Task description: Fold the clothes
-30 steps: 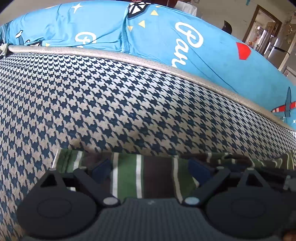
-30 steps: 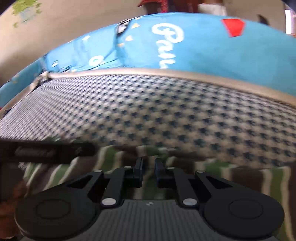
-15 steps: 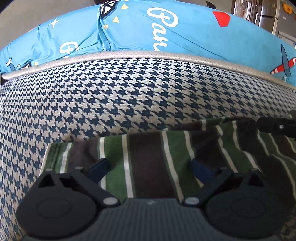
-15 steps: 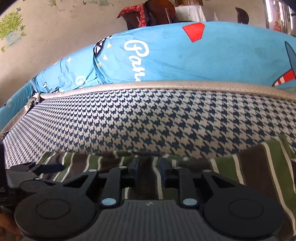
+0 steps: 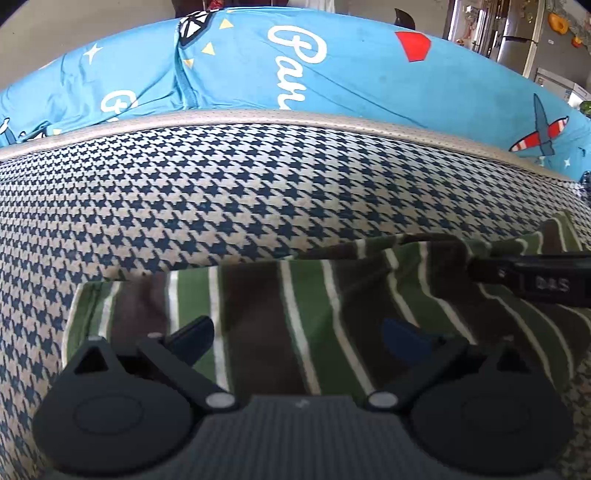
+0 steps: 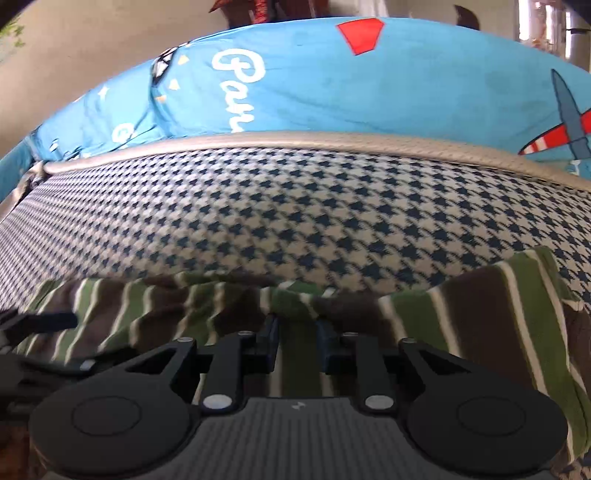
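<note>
A green, brown and white striped garment [image 5: 295,295] lies on the houndstooth cushion [image 5: 258,192]. My left gripper [image 5: 301,334] hovers open and wide over the garment's left part, nothing between its fingers. The right gripper [image 6: 297,334] is shut on a bunched fold of the striped garment [image 6: 480,314] near its far edge; cloth fills the narrow gap between the pads. In the left wrist view the right gripper's finger [image 5: 535,277] reaches in from the right. One left finger [image 6: 48,319] shows at the left of the right wrist view.
A blue printed sheet [image 5: 332,74] with white lettering and aeroplanes covers the sofa back behind a beige piped edge [image 5: 258,118]. Bare houndstooth fabric stretches beyond the garment. A doorway and a fridge [image 5: 517,33] show at the far right.
More of the garment now lies under the left gripper, which stayed open. The right gripper has come into the left view from the right, drawing the cloth's far edge along.
</note>
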The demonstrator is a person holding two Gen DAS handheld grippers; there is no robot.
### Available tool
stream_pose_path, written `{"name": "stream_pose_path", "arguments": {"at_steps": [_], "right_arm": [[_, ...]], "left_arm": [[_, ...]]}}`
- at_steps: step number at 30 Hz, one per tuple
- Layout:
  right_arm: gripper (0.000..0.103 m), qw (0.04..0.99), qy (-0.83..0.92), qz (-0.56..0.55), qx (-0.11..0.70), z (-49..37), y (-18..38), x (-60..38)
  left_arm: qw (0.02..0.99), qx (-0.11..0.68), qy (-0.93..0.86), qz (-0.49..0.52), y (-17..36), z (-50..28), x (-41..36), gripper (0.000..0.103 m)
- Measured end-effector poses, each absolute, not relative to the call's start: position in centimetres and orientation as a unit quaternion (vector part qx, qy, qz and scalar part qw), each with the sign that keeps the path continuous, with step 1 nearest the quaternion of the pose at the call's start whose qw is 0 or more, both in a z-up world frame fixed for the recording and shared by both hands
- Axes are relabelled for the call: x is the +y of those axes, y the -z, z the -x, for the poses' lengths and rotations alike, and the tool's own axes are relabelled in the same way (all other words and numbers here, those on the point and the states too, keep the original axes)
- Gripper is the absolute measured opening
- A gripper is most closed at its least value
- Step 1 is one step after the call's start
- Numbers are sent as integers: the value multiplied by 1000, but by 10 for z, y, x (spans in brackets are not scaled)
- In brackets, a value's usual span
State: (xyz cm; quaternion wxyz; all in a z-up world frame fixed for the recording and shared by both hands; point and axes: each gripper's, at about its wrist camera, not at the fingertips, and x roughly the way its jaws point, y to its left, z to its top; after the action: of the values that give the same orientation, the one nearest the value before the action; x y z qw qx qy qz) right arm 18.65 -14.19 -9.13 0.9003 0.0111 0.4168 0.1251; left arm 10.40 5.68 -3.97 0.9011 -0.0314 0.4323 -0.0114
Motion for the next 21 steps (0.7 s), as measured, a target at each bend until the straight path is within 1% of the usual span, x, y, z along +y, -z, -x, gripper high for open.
{"name": "stream_pose_path", "arguments": {"at_steps": [10, 16, 21], "right_arm": [[19, 913, -119, -18, 390, -199, 92, -140], [22, 910, -117, -34, 396, -191, 87, -141], [24, 911, -114, -38, 396, -171, 79, -144]], "left_arm": [[899, 433, 56, 4, 42, -87, 32, 102], [898, 435, 61, -34, 55, -83, 20, 103], [896, 439, 55, -28, 52, -78, 18, 103]]}}
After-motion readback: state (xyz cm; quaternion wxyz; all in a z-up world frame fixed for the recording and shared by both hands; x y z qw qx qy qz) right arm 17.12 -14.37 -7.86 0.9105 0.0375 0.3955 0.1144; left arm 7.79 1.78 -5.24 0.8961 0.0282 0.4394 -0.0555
